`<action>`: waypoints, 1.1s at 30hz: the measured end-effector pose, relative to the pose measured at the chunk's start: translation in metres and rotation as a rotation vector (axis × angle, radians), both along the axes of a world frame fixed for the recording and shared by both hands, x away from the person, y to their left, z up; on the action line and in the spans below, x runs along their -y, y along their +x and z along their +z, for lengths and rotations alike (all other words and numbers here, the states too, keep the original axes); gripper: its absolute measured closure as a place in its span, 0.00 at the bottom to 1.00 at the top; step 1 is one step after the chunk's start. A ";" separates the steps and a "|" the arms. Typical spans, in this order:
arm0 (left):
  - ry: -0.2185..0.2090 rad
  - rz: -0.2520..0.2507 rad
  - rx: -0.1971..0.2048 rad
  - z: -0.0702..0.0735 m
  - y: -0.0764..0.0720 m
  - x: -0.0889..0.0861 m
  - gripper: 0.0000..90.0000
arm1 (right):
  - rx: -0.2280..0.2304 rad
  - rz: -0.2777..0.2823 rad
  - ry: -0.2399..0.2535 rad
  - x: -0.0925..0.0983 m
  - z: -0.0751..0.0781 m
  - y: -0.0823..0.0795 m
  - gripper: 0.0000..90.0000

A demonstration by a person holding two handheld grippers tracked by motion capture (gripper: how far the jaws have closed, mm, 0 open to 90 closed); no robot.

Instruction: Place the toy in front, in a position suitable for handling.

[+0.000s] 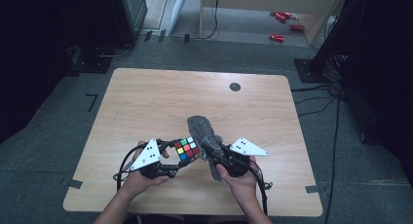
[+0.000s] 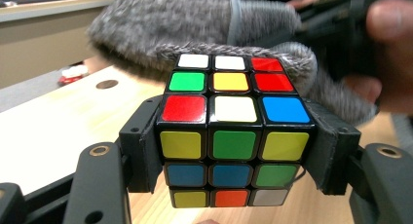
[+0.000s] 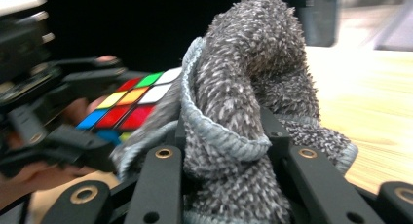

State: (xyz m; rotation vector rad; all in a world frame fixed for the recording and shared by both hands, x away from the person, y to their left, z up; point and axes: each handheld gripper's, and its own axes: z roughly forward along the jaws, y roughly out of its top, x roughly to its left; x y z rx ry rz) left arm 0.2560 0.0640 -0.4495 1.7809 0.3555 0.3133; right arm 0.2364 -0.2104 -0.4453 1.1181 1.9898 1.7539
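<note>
A scrambled Rubik's cube (image 1: 187,149) (image 2: 233,130) is clamped between the two black jaws of my left gripper (image 1: 184,158) (image 2: 234,158), held just above the table near its front edge. My right gripper (image 1: 214,153) (image 3: 229,151) is shut on a bunched grey fuzzy cloth (image 1: 203,136) (image 3: 243,92). The cloth lies against the far right side of the cube (image 3: 129,104) and drapes behind it (image 2: 195,24). A person's hands hold both grippers from the bottom of the high view.
The wooden table (image 1: 146,102) carries a small dark round disc (image 1: 235,86) near its far edge. Red items (image 1: 282,19) lie on the floor beyond, by a wooden frame. Cables (image 1: 336,136) run along the floor at the right.
</note>
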 end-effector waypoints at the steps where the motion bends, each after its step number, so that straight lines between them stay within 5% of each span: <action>1: -0.012 -0.004 -0.009 0.001 0.001 -0.002 0.39 | 0.003 0.009 0.001 -0.002 -0.002 -0.001 0.79; 6: -0.090 0.001 -0.060 0.003 0.007 -0.012 0.39 | -0.031 0.025 -0.042 -0.005 -0.012 0.003 0.79; 11: -0.016 -0.005 -0.033 -0.001 0.003 -0.004 0.39 | 0.012 0.042 0.013 -0.001 0.005 -0.003 0.78; 14: -0.035 -0.019 -0.033 0.002 0.001 -0.002 0.39 | 0.028 0.029 0.023 -0.001 0.009 -0.005 0.79; 20: -0.062 -0.013 -0.045 0.003 0.003 -0.008 0.39 | -0.038 0.013 -0.030 -0.007 -0.011 0.000 0.79; 25: -0.018 -0.017 -0.041 0.000 0.003 -0.003 0.39 | 0.007 0.016 -0.012 -0.004 0.006 -0.005 0.79; 28: -0.036 -0.035 -0.045 0.002 0.000 0.000 0.39 | 0.030 0.004 -0.004 -0.003 0.012 -0.007 0.79; 30: -0.068 -0.048 -0.056 0.007 0.000 -0.002 0.39 | 0.003 0.000 0.011 -0.003 0.005 -0.005 0.79; 33: -0.070 -0.032 -0.056 0.010 0.002 -0.008 0.39 | -0.030 -0.014 -0.034 -0.010 -0.007 -0.005 0.79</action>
